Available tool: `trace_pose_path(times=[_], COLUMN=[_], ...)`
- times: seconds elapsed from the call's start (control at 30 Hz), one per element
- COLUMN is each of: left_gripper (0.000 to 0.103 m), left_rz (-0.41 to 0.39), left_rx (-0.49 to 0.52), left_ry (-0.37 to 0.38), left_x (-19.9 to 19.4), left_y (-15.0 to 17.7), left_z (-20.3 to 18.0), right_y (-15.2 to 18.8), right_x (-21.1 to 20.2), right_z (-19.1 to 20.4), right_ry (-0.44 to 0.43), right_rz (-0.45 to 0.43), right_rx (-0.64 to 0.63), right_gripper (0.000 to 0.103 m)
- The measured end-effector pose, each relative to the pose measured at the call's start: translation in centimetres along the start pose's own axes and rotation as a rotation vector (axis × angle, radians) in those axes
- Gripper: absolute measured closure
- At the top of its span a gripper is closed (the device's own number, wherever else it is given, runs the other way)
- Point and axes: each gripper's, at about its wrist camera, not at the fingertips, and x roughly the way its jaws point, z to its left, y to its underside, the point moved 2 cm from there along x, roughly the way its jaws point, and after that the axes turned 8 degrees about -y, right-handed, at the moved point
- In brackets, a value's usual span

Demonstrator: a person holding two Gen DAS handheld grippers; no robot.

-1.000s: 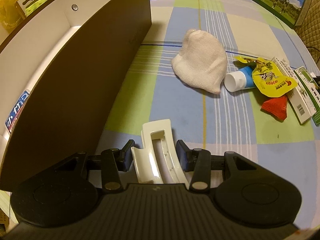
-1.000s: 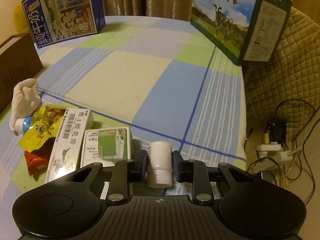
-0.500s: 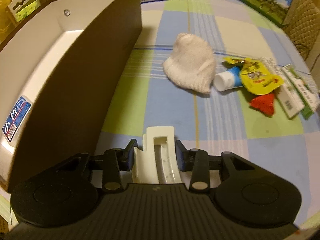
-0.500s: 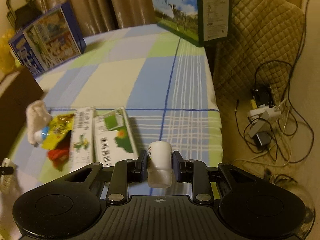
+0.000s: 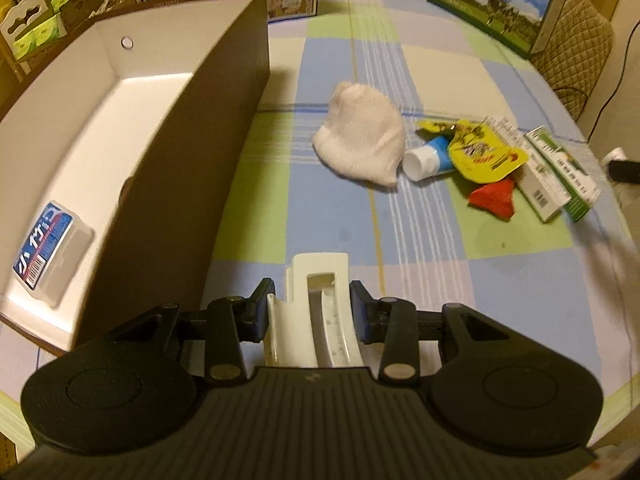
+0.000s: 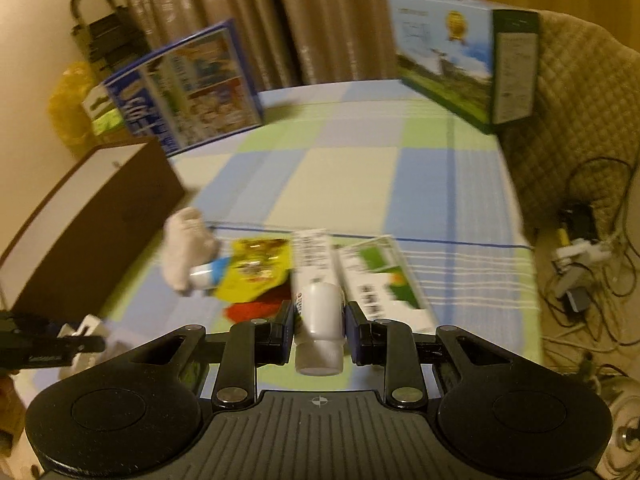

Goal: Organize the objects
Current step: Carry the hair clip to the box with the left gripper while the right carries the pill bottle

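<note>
A: What takes up most of the table (image 5: 436,280)?

B: The brown box (image 5: 176,168) with white inside walls, along the left edge of the checked cloth. A clear case with a blue label (image 5: 50,248) lies on its floor near the front corner.

A: And on the cloth itself?

B: Toward the right edge there is a cluster: a white sock (image 5: 360,146), a blue tube with a white cap (image 5: 426,158) touching it, a yellow pouch (image 5: 482,150) overlapping the tube, a red packet (image 5: 494,200) just in front of it, and two long cartons (image 5: 558,178) side by side.

A: The left gripper (image 5: 312,314)?

B: Its jaws pinch a cream plastic clip (image 5: 316,308), held just above the cloth beside the box's near end.

A: And the right gripper (image 6: 318,328)?

B: It is clamped on a small white bottle (image 6: 319,326), lying along the fingers, held in the air over the near edge, in front of the cartons.
</note>
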Motion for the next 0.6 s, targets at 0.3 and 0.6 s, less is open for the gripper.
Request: trace_pose_path(times=[0.3,0.6], left_gripper=[0.068,0.068], left_rz=[-0.070,-0.158], left_rx=[-0.029,-0.087], left_ry=[0.058,0.081], left_x=[-3.9,-7.8], left_y=[-1.4,-3.3], left_z=[1.6,5.0], right_y=[-0.4,-1.5], right_x=[0.5,1.5], right_z=[5.1,10.4], right_ry=[-0.085,-0.189], right_rz=[0.009,0.013], right_rx=[-0.052,-0.126], right_gripper=[0.079,0.079])
